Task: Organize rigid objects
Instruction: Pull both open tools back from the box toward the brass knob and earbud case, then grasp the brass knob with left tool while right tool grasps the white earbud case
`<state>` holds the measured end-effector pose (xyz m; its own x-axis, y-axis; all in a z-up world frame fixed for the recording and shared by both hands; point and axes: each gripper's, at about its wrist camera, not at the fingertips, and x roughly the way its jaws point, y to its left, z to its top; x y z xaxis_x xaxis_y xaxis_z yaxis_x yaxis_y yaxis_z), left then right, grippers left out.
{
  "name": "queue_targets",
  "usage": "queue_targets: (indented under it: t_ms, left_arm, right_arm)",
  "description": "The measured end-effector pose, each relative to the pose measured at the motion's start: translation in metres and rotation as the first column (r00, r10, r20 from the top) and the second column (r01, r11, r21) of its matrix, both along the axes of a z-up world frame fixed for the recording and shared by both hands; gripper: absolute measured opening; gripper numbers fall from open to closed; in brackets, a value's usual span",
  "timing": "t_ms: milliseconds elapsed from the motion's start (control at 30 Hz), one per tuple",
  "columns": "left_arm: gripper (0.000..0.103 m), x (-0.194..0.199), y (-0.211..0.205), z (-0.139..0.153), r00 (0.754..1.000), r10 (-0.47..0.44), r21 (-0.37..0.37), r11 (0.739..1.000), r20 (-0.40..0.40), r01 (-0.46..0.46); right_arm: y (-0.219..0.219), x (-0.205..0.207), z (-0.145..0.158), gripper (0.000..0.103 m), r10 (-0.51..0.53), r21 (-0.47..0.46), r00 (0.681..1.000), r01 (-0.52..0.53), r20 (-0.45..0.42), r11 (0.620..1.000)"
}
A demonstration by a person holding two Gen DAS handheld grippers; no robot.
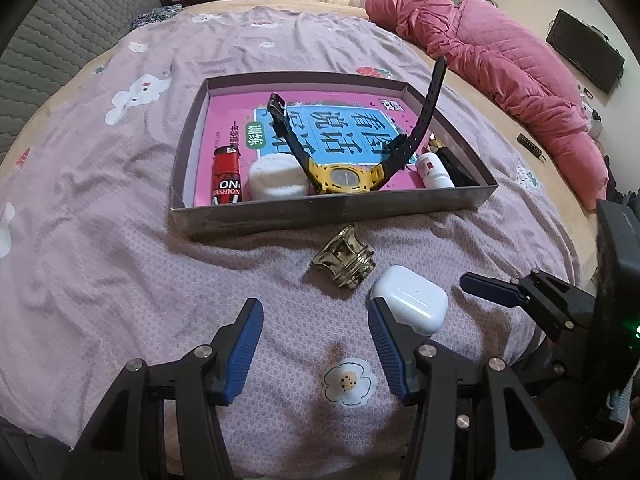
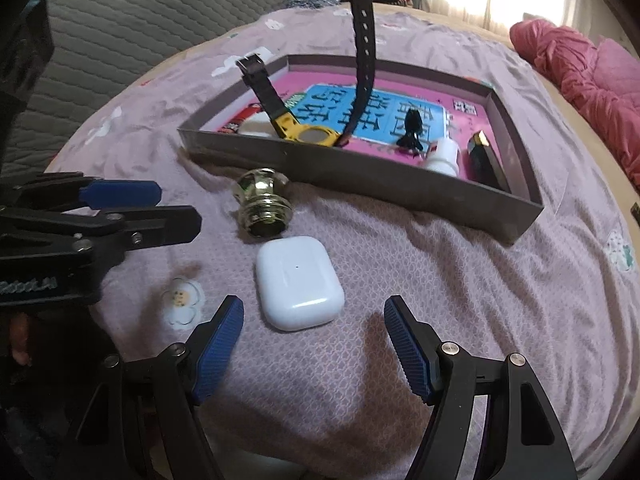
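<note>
Just ahead of the right gripper (image 2: 314, 346), the white earbud case (image 2: 300, 282) lies on the bed (image 2: 460, 300) outside the box (image 2: 360, 182), long axis running away from the gaping, empty jaws. Left gripper (image 1: 316, 344), also open and empty, sits left of it, its inner finger just beside the case. Legible writing: "FASHION" on the red lighter (image 1: 227, 176); large Chinese characters on the pink book (image 1: 352, 128).
</note>
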<state>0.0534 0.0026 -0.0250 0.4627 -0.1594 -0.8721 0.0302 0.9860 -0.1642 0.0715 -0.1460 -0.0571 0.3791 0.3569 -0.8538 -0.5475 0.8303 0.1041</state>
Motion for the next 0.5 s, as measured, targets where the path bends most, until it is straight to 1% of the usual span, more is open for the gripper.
queue_targets:
  t_ms: [133, 300, 433, 500]
  left_arm:
    - [0.054, 0.003, -0.004, -0.005, 1.000, -0.014, -0.001, 1.000, -0.015, 0.014]
    - [0.054, 0.007, -0.010, -0.011, 0.999, -0.031, -0.007, 0.999, -0.031, 0.031]
    - [0.054, 0.014, -0.014, -0.016, 0.998, -0.043, -0.010, 0.999, -0.040, 0.042]
    - [0.054, 0.018, -0.015, -0.018, 0.998, -0.047, -0.016, 0.999, -0.045, 0.046]
  right_arm:
    - [0.003, 0.007, -0.008, 0.074, -0.002, -0.001, 1.000, 0.001, -0.005, 1.000]
    - [0.009, 0.014, -0.014, 0.074, 0.021, -0.003, 1.000, -0.021, 0.013, 1.000]
    - [0.010, 0.023, -0.022, 0.075, 0.030, 0.009, 0.999, -0.030, -0.014, 1.000]
    - [0.008, 0.027, -0.024, 0.076, 0.022, 0.033, 0.999, -0.021, -0.031, 0.999]
